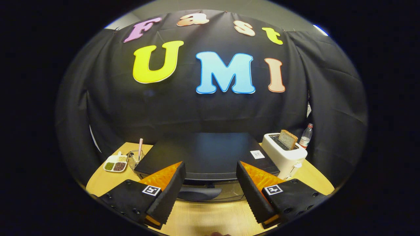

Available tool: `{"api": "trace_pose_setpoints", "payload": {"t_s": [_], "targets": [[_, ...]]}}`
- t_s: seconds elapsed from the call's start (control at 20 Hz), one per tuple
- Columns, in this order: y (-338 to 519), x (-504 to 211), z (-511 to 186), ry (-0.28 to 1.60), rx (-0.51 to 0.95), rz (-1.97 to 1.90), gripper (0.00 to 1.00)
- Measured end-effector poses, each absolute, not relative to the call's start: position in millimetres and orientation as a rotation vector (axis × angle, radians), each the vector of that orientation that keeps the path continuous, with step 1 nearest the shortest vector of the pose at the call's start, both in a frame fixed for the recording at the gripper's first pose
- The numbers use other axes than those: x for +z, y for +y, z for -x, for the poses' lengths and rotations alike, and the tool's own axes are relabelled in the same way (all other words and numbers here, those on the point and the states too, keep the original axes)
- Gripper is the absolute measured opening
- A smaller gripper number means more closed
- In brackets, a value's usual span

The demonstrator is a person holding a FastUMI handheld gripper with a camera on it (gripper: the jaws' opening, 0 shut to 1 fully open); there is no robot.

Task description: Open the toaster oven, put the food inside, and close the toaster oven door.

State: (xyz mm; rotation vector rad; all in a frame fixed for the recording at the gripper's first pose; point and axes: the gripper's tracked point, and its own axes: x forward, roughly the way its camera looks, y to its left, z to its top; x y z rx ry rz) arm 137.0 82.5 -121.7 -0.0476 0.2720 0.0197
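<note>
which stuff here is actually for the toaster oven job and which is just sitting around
For the job:
- toaster oven, door shut, its handle just ahead of the fingers
- gripper, open, holding nothing

Just lying about:
- pop-up toaster with a slice of bread in it
- bottle
- divided dish
- clear holder with a straw
</note>
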Motion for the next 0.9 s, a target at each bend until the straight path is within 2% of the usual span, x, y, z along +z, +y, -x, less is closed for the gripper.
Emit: {"api": "trace_pose_setpoints", "payload": {"t_s": [0.35, 0.9], "targets": [[95, -166, -149, 0.367, 0.032, 0.049, 0.99], [101, -171, -143, 0.437, 0.08, 0.037, 0.99]]}}
